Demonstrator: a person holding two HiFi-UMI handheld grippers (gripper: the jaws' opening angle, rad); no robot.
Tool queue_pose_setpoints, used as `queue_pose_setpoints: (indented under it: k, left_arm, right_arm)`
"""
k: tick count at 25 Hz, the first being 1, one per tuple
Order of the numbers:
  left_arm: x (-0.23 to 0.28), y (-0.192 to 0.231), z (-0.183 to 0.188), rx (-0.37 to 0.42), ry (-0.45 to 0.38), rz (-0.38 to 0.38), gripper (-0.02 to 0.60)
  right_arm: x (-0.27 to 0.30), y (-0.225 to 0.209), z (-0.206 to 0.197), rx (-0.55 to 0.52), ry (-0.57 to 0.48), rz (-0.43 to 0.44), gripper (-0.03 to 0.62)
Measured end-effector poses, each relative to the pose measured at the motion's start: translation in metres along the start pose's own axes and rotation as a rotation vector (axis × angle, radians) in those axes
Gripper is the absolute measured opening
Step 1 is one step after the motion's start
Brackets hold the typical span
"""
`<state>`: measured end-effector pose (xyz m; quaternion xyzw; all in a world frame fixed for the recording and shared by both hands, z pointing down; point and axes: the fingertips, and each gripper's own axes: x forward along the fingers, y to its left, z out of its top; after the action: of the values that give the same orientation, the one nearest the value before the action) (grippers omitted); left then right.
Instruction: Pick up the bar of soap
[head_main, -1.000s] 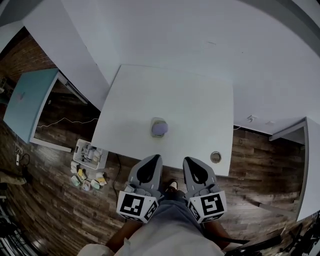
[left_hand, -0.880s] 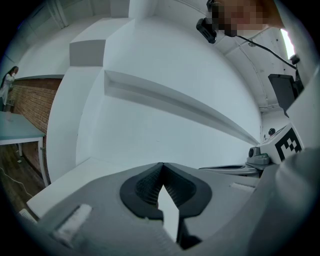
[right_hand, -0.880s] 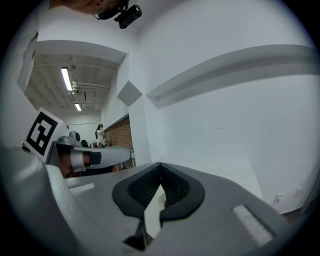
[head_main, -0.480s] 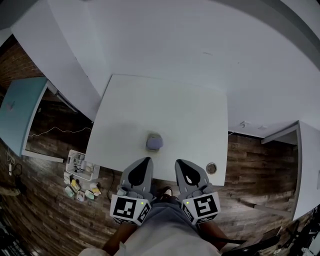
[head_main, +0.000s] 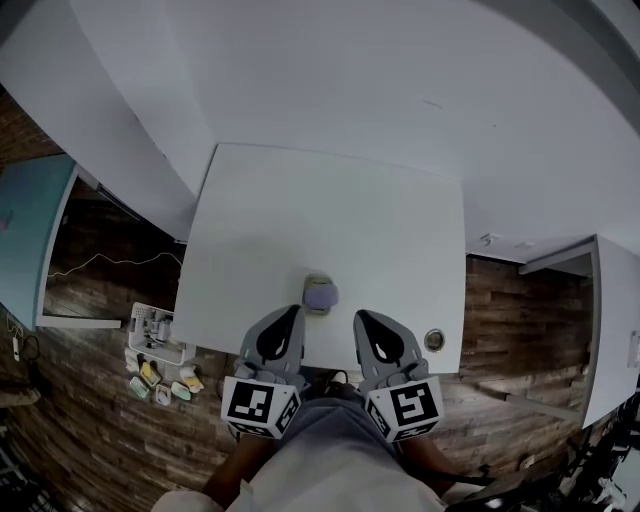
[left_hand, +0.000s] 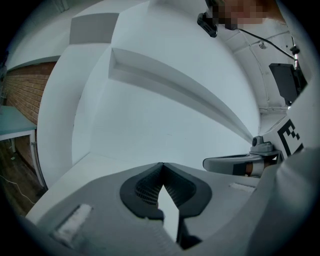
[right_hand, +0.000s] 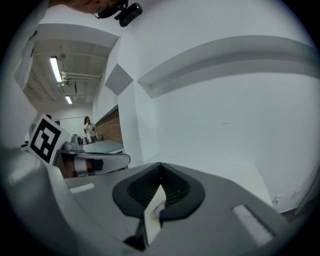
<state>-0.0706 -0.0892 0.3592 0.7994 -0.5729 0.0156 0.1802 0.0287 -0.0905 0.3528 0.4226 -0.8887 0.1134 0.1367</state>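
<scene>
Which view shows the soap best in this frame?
Head view: the soap lies whole on the table, nothing covering it. The right gripper view catches only a sliver of it past the shut right claw; the left gripper view shows none.

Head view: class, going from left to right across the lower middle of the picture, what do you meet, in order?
White basket → left gripper → bar of soap → right gripper → round insert.
</scene>
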Motion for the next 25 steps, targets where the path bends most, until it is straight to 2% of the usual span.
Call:
queue_pose_setpoints:
  k: [6,13,20,25]
  left_arm:
    - [0.024,0.031,-0.024,0.010,0.077,-0.075,0.002]
    - [0.040,0.047,-0.032,0.017,0.117,-0.147,0.002]
    - [0.055,0.044,-0.061,0.021,0.183,-0.192,0.002]
    - [0.065,0.044,-0.091,0.021,0.241,-0.195,0.002]
  right_arm:
    - [0.032,0.000,-0.008,0.009,0.049,-0.068,0.002]
    - [0.054,-0.001,-0.018,0.024,0.080,-0.135,0.002]
    - [0.066,-0.009,-0.043,0.041,0.134,-0.163,0.002]
    - [0.076,-0.012,-0.061,0.044,0.166,-0.156,0.003]
